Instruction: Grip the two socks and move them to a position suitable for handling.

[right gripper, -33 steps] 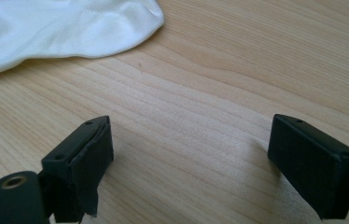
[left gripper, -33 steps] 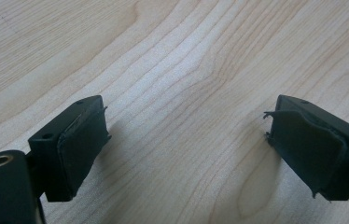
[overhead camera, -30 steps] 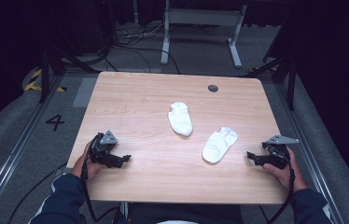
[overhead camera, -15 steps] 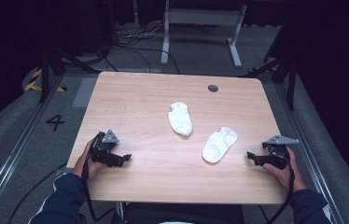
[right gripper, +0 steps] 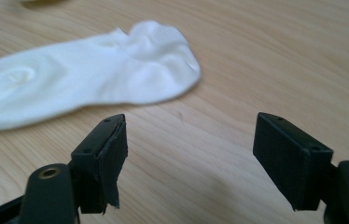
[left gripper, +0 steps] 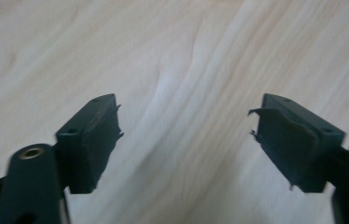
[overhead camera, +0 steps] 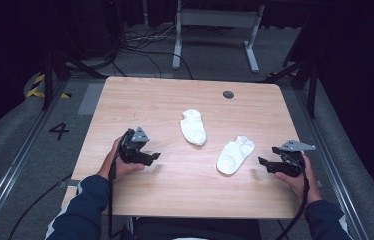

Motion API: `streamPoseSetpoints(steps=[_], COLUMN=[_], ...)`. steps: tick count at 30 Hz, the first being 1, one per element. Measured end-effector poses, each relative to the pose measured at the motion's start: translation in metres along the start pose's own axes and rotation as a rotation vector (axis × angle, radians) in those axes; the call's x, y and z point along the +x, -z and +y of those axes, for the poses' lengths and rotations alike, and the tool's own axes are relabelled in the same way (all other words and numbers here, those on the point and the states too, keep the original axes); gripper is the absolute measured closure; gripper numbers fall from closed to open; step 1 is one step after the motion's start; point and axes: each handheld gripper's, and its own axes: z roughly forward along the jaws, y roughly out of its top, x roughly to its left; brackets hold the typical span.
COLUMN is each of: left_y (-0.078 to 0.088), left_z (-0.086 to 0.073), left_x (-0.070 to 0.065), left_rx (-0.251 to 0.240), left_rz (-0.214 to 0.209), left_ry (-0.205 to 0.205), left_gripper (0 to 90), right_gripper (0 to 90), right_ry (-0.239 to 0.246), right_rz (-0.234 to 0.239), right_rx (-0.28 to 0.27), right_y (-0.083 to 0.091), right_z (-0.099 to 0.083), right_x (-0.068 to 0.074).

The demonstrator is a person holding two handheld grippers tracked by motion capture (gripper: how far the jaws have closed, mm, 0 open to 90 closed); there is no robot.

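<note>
2 white ankle socks lay on the wooden tabletop (overhead camera: 140, 100), both well in from its edges. One sock (overhead camera: 194, 127) sat near the middle, slightly toward the far edge, its length running roughly from far to near. The other sock (overhead camera: 235, 154) lay nearer the right edge and the front edge, slanted, close to the first one but apart from it.

The left gripper (overhead camera: 151, 156) rested low over bare wood toward the front-left corner, its fingers (left gripper: 93, 140) spread apart with nothing between them. The right gripper (overhead camera: 263, 163) sat near the right edge, just beside the slanted sock, and its fingers (right gripper: 105, 158) were likewise spread wide and empty. In the right gripper view the slanted sock (right gripper: 84, 86) lay just ahead of them, its ribbed cuff end toward the middle of the picture.

From where I stood, these looked like light, limp cotton things: they would fold and droop the moment they were lifted, and nothing about them could break. A pinch on a flat middle might only skim the upper layer, I guessed, so the thicker ribbed cuff or the toe end seemed the surer place to take hold. The smooth wood would probably let a sock slide if pushed sideways.
</note>
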Motion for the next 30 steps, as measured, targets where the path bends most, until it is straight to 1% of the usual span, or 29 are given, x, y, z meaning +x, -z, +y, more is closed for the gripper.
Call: streamPoseSetpoints(steps=[1,2,3,4,5,6,7,8,9,10,11,12,13,14,15,16,17,18,19,20,21,22,23,24,26,27,28,29,30], left_y=[-0.004,-0.012,-0.012,-0.017,-0.021,-0.024,-0.03,-0.034,-0.039,-0.045,-0.048,-0.051,-0.058,-0.062,-0.066,-0.071,-0.075,-0.079,-0.082,-0.082,-0.086,-0.088,-0.091,-0.094,-0.099,-0.103,-0.106,-0.114,-0.114], left_z=[0.007,0.021,0.021,0.027,0.034,0.038,0.043,0.046,0.051,0.055,0.058,0.061,0.067,0.068,0.07,0.071,0.073,0.075,0.078,0.078,0.082,0.085,0.088,0.091,0.095,0.097,0.098,0.1,0.1], left_x=[-0.003,-0.007,-0.007,-0.01,-0.013,-0.016,-0.02,-0.022,-0.023,-0.025,-0.027,-0.028,-0.031,-0.032,-0.033,-0.035,-0.036,-0.035,-0.035,-0.035,-0.035,-0.035,-0.033,-0.033,-0.033,-0.033,-0.033,-0.034,-0.034], left_rx=[-0.001,-0.012,-0.012,-0.015,-0.031,-0.043,-0.052,-0.045,-0.037,-0.045,-0.047,-0.057,-0.077,-0.083,-0.08,-0.066,-0.058,-0.061,-0.058,-0.058,-0.053,-0.058,-0.049,-0.042,-0.03,-0.009,-0.003,0.025,0.025], left_rz=[0.005,0.003,0.003,0.007,0.013,0.03,0.065,0.063,0.043,0.036,0.039,0.035,0.028,0.017,-0.004,-0.018,-0.042,-0.067,-0.073,-0.073,-0.056,-0.066,-0.092,-0.102,-0.102,-0.107,-0.107,-0.099,-0.099], left_ry=[-0.005,-0.031,-0.031,-0.037,-0.049,-0.067,-0.097,-0.106,-0.099,-0.095,-0.093,-0.088,-0.09,-0.084,-0.077,-0.082,-0.072,-0.053,-0.043,-0.043,-0.048,-0.043,-0.028,-0.029,-0.039,-0.039,-0.038,-0.034,-0.034], left_gripper=[24.8,27.1,27.7,27.7,28.8,32.0,34.3,35.1,34.4,34.4,37.0,37.1,37.5,37.5,37.5,37.4,37.3,37.0,37.0,37.2,37.2,40.5,42.2,43.1,49.3,50.9,54.5,58.4,61.5], right_gripper=[30.6,33.3,33.3,35.2,39.0,39.4,40.1,41.2,41.2,41.2,41.2,40.9,40.2,40.0,39.7,39.3,38.9,38.1,37.8,37.8,37.2,36.8,36.8,36.8,36.8,36.7,36.7,36.5,36.3], right_ry=[0.0,0.021,0.021,0.038,0.052,0.071,0.077,0.083,0.095,0.095,0.1,0.101,0.115,0.119,0.124,0.131,0.135,0.134,0.132,0.132,0.135,0.144,0.144,0.143,0.145,0.143,0.141,0.136,0.132], right_rz=[0.0,0.015,0.015,0.021,0.036,0.051,0.055,0.07,0.08,0.08,0.089,0.1,0.106,0.114,0.123,0.128,0.127,0.135,0.145,0.145,0.145,0.148,0.156,0.154,0.158,0.158,0.155,0.161,0.162], right_rx=[0.0,-0.011,-0.011,-0.011,-0.008,-0.013,-0.016,-0.016,-0.011,-0.011,-0.009,-0.005,0.002,0.006,0.009,0.013,0.018,0.021,0.026,0.026,0.031,0.045,0.052,0.059,0.068,0.068,0.07,0.068,0.07], right_y=[0.0,-0.003,-0.003,-0.005,-0.007,-0.01,-0.011,-0.014,-0.019,-0.019,-0.022,-0.024,-0.028,-0.03,-0.032,-0.034,-0.036,-0.038,-0.04,-0.04,-0.043,-0.044,-0.046,-0.047,-0.049,-0.049,-0.049,-0.05,-0.05], right_z=[0.0,0.007,0.007,0.011,0.014,0.017,0.019,0.021,0.024,0.024,0.026,0.027,0.029,0.03,0.03,0.031,0.031,0.032,0.032,0.032,0.032,0.031,0.031,0.03,0.029,0.029,0.029,0.028,0.028], right_x=[0.0,0.01,0.01,0.015,0.019,0.025,0.027,0.031,0.036,0.036,0.039,0.041,0.046,0.048,0.05,0.052,0.054,0.055,0.057,0.057,0.058,0.06,0.06,0.06,0.06,0.06,0.06,0.059,0.059])
